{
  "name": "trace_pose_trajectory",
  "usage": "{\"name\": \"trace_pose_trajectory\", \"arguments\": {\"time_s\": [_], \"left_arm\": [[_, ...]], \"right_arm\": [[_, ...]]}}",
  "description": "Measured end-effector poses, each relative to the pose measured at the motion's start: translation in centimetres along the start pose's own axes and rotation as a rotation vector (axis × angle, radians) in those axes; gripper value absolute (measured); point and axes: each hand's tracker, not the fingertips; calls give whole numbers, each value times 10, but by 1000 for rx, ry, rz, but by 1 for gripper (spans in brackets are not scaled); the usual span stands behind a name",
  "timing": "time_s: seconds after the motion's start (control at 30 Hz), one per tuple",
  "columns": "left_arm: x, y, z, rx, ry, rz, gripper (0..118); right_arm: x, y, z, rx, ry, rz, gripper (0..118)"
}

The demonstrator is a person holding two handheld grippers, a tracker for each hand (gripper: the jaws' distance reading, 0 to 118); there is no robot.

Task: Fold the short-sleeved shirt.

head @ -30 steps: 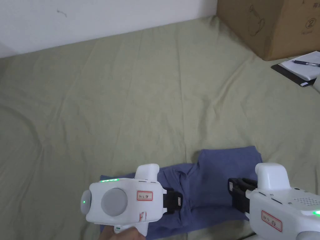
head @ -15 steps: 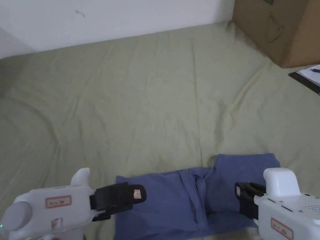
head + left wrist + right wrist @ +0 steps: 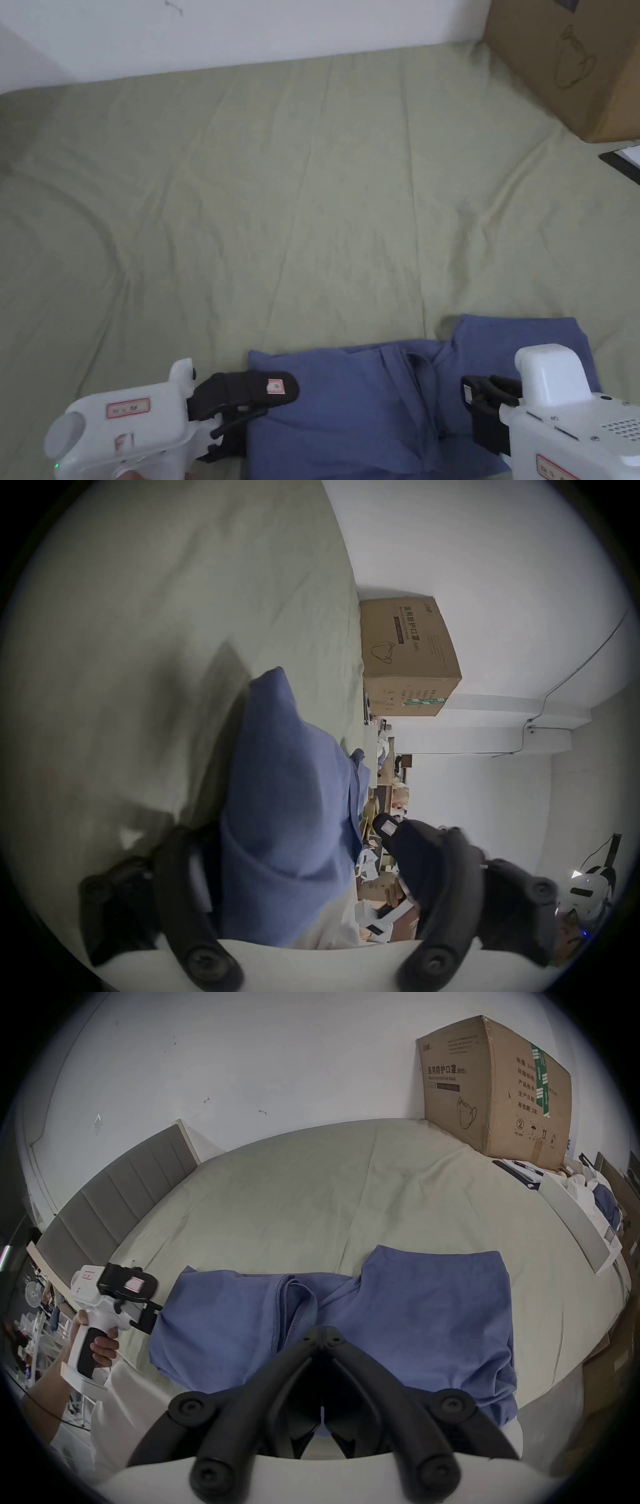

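Item 1, left tool (image 3: 259, 406): white body, black jaws, at the near left of the bed (image 3: 300, 200). Jaws spread, 1 above and 1 below the left edge of the shirt; in the left gripper view (image 3: 298, 871) blue cloth lies between them with a clear gap at the upper jaw. State: released, straddling the edge, not yet pinching. A hand (image 3: 98, 1345) holds its grip.

Item 2, short-sleeved shirt (image 3: 375, 406): blue, lying flat and partly folded at the near edge of the bed, long side running left to right, with an overlapping fold and seam near its middle and a squarer panel at the right.

Item 3, right tool (image 3: 478, 406): white body, black jaws, over the near right part of the shirt. In the right gripper view (image 3: 322, 1335) the jaw tips meet with no cloth visibly between them. State: clenched, apparently on nothing.

Item 4, cardboard box (image 3: 562, 56): far right corner of the bed, well apart from the shirt.

Handling note: the step looks like taking the left edge to fold it over to the right. Seat the jaws deep enough to catch all layers, lift low, and keep the edge square.

Not determinable: the near edge of the shirt is cut off in the head view; how many layers sit between the left jaws; whether the right tool touches the cloth.
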Motion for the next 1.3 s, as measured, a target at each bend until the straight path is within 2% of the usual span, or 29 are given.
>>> {"name": "trace_pose_trajectory", "arguments": {"time_s": [0.03,0.07,0.1,0.2,0.37,0.5,0.7,0.77,0.83,0.97,1.1,1.2,1.3], "left_arm": [[0,2,-6,-2,31,5,20],[1,0,-11,-4,150,-20,11],[1,-4,-15,-13,194,-39,11],[-3,-4,-3,8,49,23,11],[12,-7,13,7,99,-25,11],[11,-1,57,51,100,-43,11],[-3,15,171,162,289,-58,11],[13,8,192,204,380,-30,11],[25,5,204,231,424,-66,11],[66,-5,193,236,465,-109,11],[124,-17,157,226,544,-233,11],[162,-21,127,204,516,-251,11],[192,-25,85,151,517,-352,11]], "right_arm": [[0,1,0,-1,-2,0,0],[1,2,0,0,-7,1,0],[1,3,0,0,-11,3,0],[2,5,1,-1,-20,7,0],[3,7,0,-14,-40,20,0],[1,9,1,-16,-51,27,0],[-3,11,3,-13,-53,45,0],[-4,10,1,-12,-54,39,0],[-5,8,0,-15,-46,30,0],[-9,5,-4,-26,-38,33,0],[-8,3,0,-27,-30,35,0],[-3,2,3,-20,-42,36,0],[7,0,8,-13,-43,9,0]]}}
